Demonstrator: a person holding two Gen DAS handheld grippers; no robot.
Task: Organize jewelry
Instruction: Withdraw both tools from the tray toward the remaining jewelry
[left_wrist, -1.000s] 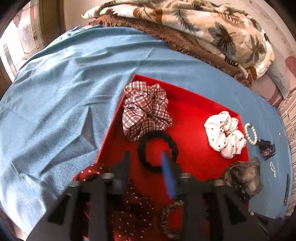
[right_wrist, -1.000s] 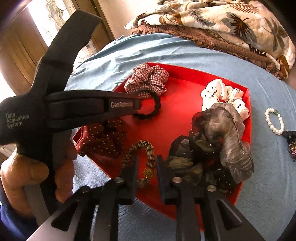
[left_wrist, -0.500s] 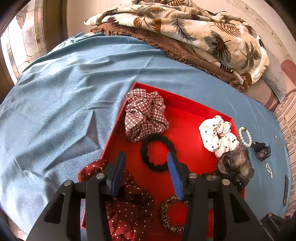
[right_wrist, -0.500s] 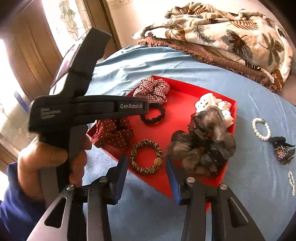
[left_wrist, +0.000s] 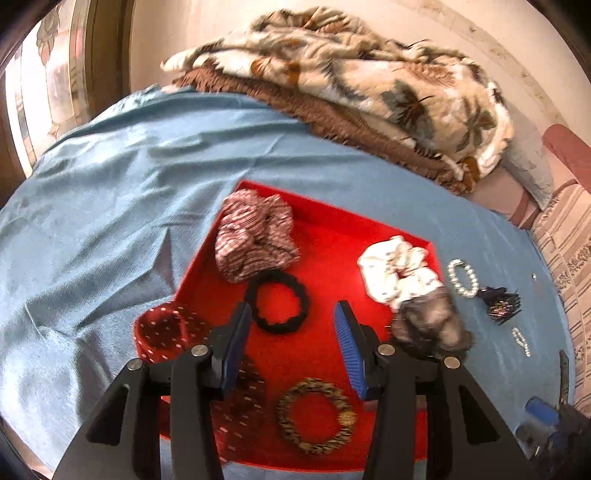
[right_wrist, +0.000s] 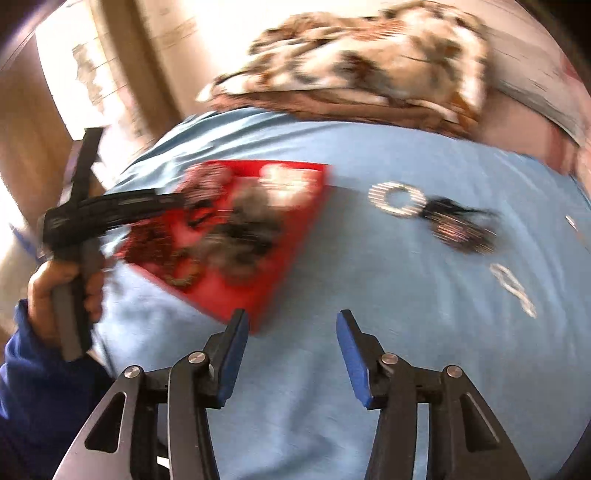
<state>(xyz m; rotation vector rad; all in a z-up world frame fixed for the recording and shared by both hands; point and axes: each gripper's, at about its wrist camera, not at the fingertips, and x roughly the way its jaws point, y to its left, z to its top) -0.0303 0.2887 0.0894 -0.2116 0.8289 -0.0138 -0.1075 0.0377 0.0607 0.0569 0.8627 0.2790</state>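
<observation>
A red tray (left_wrist: 328, 236) on the blue cloth holds a plaid scrunchie (left_wrist: 255, 236), a black hair tie (left_wrist: 277, 301), a white dotted scrunchie (left_wrist: 397, 271), a grey sheer scrunchie (left_wrist: 430, 326), a maroon dotted scrunchie (left_wrist: 162, 330) and a leopard hair tie (left_wrist: 314, 413). A pearl bracelet (left_wrist: 462, 277), a black beaded clip (left_wrist: 500, 302) and a small chain (left_wrist: 521, 341) lie on the cloth right of the tray. My left gripper (left_wrist: 291, 314) is open and empty above the tray. My right gripper (right_wrist: 291, 321) is open and empty over bare cloth, right of the tray (right_wrist: 295, 236); that view is blurred.
A folded leaf-print blanket (left_wrist: 369, 92) over a brown one lies at the back of the bed. A striped pillow (left_wrist: 565, 258) is at the right edge. The bracelet (right_wrist: 399, 197), clip (right_wrist: 458, 225) and chain (right_wrist: 513, 288) show ahead of my right gripper.
My right gripper opened, let go of the grey scrunchie into the tray, and swung right over the cloth. My left gripper opened wider and drew back a little.
</observation>
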